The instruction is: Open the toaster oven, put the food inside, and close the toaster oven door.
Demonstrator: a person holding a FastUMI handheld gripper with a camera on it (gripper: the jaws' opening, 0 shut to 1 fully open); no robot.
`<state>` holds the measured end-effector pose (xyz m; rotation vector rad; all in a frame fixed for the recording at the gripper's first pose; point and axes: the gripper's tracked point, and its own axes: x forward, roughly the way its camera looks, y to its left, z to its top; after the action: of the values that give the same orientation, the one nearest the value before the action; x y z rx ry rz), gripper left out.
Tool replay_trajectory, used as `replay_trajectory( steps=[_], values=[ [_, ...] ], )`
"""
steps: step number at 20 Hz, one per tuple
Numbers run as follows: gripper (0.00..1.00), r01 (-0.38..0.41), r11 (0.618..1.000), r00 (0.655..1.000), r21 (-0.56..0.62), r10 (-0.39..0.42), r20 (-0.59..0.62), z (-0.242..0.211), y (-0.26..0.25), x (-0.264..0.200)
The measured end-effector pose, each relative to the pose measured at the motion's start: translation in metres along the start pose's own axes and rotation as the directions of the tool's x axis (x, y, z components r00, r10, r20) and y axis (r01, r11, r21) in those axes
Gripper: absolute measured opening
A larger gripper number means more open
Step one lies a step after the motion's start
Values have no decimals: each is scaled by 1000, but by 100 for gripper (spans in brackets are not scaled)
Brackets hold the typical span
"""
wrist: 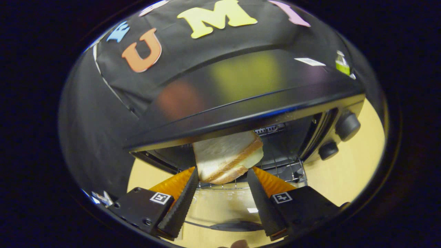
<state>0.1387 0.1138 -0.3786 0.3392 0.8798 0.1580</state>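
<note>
One sandwich (227,156), clamped between the two fingers of the tool (222,177), hangs at the mouth of the toaster oven (241,93), tilted, apparently to clear the opening above the wire rack (286,170). The glass door (224,210) lies open below. Two knobs (347,125) sit beside the cavity, over the pale counter (358,172).

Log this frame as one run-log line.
phase: inserting food | gripper: shut on sandwich | toaster oven: door open, sandwich at the mouth above wire rack | door close: pending
</note>
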Motion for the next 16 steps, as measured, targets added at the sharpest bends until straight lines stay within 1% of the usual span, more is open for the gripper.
replay_trajectory(
  steps=[3, 6, 8, 12, 16],
  values=[
    [93, 36, 998, 998, -59, -39, -52, -5, 0, -5],
    [93, 95, 992, 995, -83, -97, -15, 1, -5, -26],
    [92, 92, 992, 996, -86, -92, 9, 1, -1, -43],
    [92, 104, 986, 990, -129, -91, 104, 6, 5, -96],
    [93, 104, 985, 982, -140, -79, 174, -7, 11, -150]
  ],
)
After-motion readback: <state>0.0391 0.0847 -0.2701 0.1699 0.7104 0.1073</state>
